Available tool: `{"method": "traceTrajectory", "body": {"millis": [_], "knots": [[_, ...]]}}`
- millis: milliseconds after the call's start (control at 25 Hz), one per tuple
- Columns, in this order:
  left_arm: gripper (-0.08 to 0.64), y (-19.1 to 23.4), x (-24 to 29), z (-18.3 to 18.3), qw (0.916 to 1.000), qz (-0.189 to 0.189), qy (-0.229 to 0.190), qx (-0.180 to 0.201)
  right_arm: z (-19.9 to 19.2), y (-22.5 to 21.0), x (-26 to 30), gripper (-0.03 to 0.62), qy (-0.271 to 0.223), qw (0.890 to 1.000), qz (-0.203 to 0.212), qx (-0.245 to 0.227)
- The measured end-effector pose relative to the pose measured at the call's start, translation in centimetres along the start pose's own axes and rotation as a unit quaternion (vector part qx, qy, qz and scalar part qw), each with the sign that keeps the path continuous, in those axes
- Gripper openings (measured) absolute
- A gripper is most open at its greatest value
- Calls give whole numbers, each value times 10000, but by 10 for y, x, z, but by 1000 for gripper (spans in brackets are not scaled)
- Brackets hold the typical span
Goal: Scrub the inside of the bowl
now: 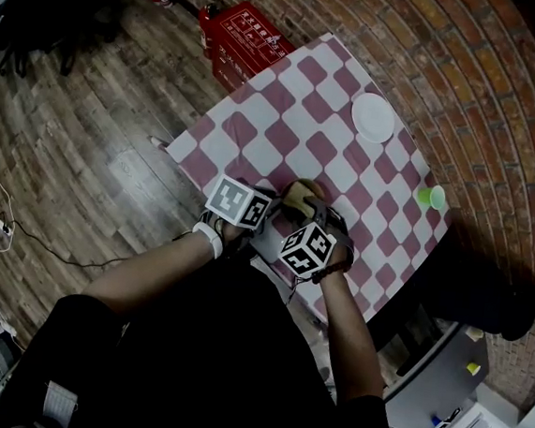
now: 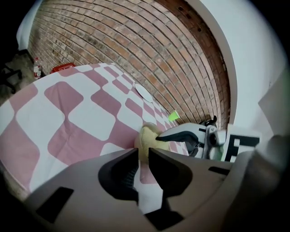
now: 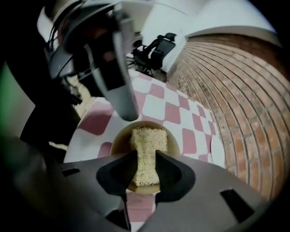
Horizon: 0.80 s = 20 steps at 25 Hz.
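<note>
A tan bowl (image 1: 300,190) stands near the front edge of the pink-and-white checked table (image 1: 297,98). In the right gripper view the bowl (image 3: 173,136) lies just below my jaws, and my right gripper (image 3: 146,159) is shut on a yellow scrub sponge (image 3: 147,142) held down inside it. My left gripper (image 2: 143,156) has its jaws closed to a narrow gap on the near rim of the bowl (image 2: 146,135). One grey finger of the left gripper (image 3: 121,81) shows coming down to the rim. In the head view both grippers, left (image 1: 276,203) and right (image 1: 303,214), meet over the bowl.
A white plate (image 1: 373,117) lies at the table's far side, with a small green cup (image 1: 430,197) near the right edge. A brick wall runs behind the table. A red box (image 1: 243,32) stands on the wooden floor beyond the far left corner.
</note>
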<state>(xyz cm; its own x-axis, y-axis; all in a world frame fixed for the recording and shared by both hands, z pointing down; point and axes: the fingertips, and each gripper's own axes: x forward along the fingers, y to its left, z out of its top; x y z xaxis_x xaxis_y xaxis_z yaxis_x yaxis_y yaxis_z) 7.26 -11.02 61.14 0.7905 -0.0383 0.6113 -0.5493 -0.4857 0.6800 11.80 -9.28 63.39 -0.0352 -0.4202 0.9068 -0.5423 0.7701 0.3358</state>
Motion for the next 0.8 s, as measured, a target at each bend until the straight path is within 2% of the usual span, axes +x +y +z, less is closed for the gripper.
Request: {"method": "traceTrajectory", "body": {"millis": [80,200,320,400,480,560,680,760,800], "knots": [[69,-1,-1,-10,9999,-35,71,-90,2,-7,-6,135,-266,9928,296,1133],[81,-10,3,-23,9988,-276,152,-379,0,-16,-9,135,-583,9611,673,2613],[81,-17,13,-28,9949,-555,155,-822,-3,-17,-6,135,-760,9238,1017,3613],[81,-18,19,-29,9895,-717,111,-1248,-5,-14,-5,135,-780,9076,1175,3954],[80,-13,24,-28,9840,-770,47,-1603,-6,-10,-4,135,-758,9039,1224,4027],[80,-6,25,-27,9815,-732,14,-1770,-5,-5,-2,135,-717,9041,1266,4018],[55,-3,23,-22,9851,-678,108,-1575,-5,-1,-2,135,-674,9022,1331,4047],[47,-1,22,-16,9897,-573,212,-1294,-6,-1,-2,135,-581,9109,1279,3879],[41,1,21,-13,9909,-533,248,-1208,-8,-1,-2,135,-490,9228,1187,3631]]}}
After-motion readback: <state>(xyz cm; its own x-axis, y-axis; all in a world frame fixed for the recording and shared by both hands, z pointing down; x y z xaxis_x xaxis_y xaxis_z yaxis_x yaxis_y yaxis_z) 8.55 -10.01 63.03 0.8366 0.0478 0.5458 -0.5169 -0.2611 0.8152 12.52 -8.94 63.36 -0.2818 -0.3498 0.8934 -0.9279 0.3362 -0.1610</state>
